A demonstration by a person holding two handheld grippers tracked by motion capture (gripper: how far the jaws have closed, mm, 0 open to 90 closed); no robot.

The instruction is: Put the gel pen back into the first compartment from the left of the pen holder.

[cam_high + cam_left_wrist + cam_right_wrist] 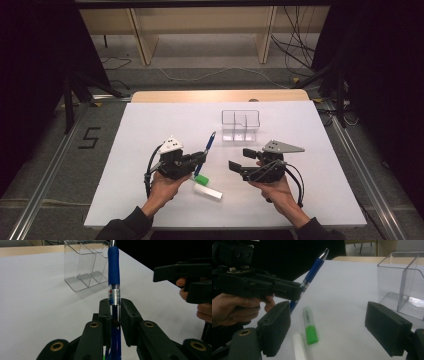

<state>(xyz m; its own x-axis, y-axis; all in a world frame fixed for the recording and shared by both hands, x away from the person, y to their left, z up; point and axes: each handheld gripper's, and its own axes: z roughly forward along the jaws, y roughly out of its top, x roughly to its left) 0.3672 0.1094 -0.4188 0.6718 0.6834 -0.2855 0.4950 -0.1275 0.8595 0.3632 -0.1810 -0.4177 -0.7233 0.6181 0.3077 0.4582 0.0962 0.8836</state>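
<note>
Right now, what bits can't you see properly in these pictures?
- Blue pen: in the left gripper view its top runs off the upper edge, and the left gripper clamped on it covers its lower end.
- White marker: the bottom edge of the right gripper view cuts it off.
- Green highlighter: writing on it is too small in the high view, blurred in the right gripper view.

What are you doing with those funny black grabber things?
A person holds tongs in each hand over a white table. The left tongs are shut on a blue pen, lifted clear of the table and tilted, tip toward the clear plastic organizer. The right tongs are open and empty, hanging beside the pen. A green highlighter and a white marker lie on the table near the person. The organizer looks empty.
</note>
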